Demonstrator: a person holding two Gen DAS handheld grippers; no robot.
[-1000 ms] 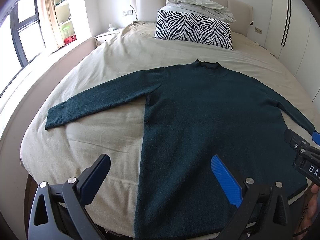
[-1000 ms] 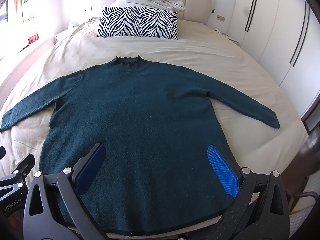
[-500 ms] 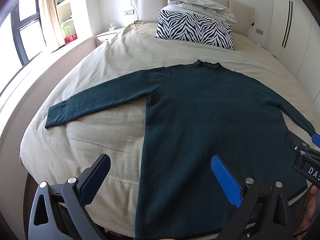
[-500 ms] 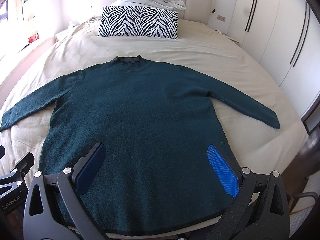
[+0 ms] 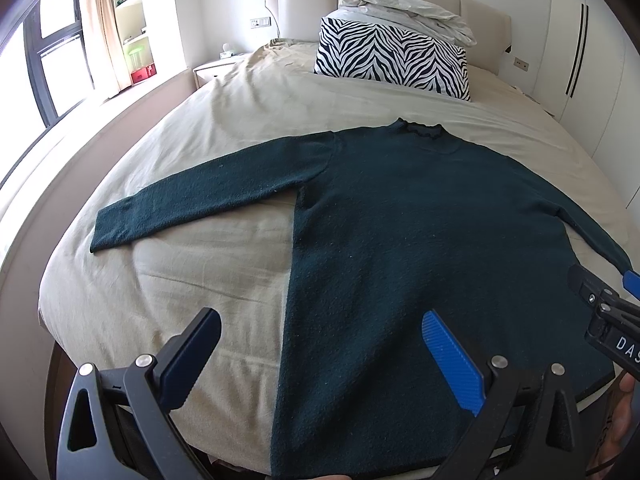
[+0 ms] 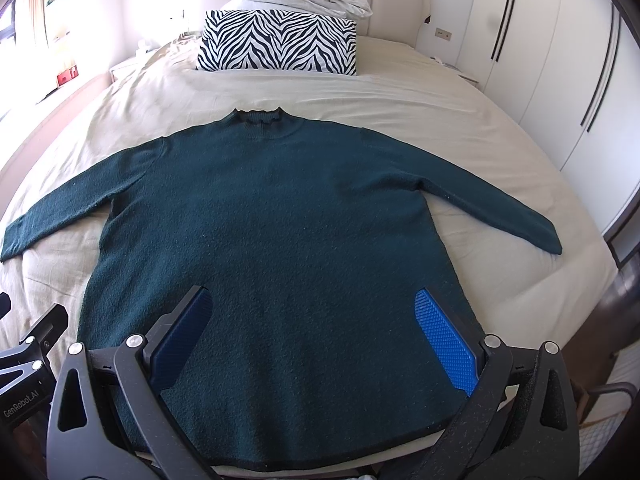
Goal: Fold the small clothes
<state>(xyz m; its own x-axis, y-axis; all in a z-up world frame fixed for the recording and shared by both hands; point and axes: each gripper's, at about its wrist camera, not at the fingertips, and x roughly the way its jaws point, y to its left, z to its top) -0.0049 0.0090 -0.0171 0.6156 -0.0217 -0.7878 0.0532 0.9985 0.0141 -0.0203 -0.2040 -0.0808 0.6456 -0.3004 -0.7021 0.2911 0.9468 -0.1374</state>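
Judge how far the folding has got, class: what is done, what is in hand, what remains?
Done: the sweater lies flat on the bed, sleeves spread. In hand: nothing; the left gripper and right gripper hover open above the hem. Left: every fold.

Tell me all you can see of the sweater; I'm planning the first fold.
The sweater is dark teal, a fuzzy knit by its look, with a short ruffled collar and long sleeves. It lies flat and unfolded on the beige bed, collar toward the zebra pillow, both sleeves spread out and angled down, hem at the near edge. Only the bed touches it; the left gripper and right gripper are open above it.
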